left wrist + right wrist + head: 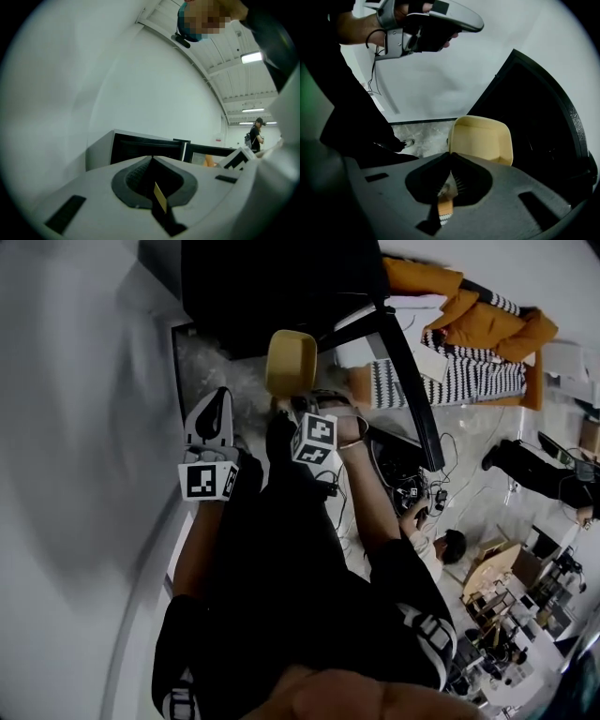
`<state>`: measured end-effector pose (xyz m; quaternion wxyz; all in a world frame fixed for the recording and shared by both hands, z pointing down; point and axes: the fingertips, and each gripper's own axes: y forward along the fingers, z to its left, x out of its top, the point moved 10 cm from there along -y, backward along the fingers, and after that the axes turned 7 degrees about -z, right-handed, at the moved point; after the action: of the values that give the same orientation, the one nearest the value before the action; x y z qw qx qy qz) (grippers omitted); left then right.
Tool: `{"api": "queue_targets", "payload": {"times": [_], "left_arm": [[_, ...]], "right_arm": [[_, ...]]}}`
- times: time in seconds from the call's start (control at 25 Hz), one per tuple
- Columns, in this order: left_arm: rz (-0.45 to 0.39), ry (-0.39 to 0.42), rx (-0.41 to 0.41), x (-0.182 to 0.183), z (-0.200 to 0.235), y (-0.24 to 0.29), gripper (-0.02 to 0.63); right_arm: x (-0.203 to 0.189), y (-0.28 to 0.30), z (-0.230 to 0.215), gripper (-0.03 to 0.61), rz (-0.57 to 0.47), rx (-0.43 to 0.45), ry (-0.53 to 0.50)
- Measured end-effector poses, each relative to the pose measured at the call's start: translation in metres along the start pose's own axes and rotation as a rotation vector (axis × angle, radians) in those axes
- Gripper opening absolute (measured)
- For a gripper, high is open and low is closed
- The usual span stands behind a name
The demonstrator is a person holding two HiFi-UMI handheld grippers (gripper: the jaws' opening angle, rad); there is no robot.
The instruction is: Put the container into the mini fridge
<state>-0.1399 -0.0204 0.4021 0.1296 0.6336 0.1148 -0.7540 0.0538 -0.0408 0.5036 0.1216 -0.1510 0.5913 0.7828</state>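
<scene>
A pale yellow open container (291,362) hangs in front of the black mini fridge (272,287), whose door (405,371) stands swung open. My right gripper (287,403) is shut on the container's near rim. In the right gripper view the container (483,139) sits just past the closed jaws of that gripper (451,153), and the fridge's dark inside (534,117) lies to its right. My left gripper (218,406) is held lower left of the container, apart from it. Its jaws meet with nothing between them in the left gripper view (152,157), where the fridge (140,147) lies ahead.
A white wall (75,427) runs along the left, close to the fridge. Speckled floor (214,367) shows beside the fridge. Orange and striped cloth (469,324) lies behind the door. Cables (412,486), a seated person (441,549) and cluttered desks (506,615) fill the right.
</scene>
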Motion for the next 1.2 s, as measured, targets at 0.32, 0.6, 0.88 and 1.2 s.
{"api": "queue_targets", "payload": {"times": [0.32, 0.6, 0.88, 1.2], "left_arm": [[-0.001, 0.0, -0.004, -0.03, 0.004, 0.015, 0.006], [-0.023, -0.004, 0.0, -0.05, 0.01, 0.031, 0.005], [-0.014, -0.021, 0.013, -0.071, 0.018, 0.041, 0.005], [-0.015, -0.028, 0.02, -0.083, 0.018, 0.062, 0.005]], "right_arm": [[-0.015, 0.058, -0.012, 0.006, 0.013, 0.002, -0.017], [-0.034, 0.107, -0.021, 0.006, 0.03, -0.012, -0.036], [-0.052, 0.152, -0.038, 0.006, 0.06, -0.043, -0.049], [-0.073, 0.194, -0.065, 0.006, 0.08, -0.064, -0.033]]}}
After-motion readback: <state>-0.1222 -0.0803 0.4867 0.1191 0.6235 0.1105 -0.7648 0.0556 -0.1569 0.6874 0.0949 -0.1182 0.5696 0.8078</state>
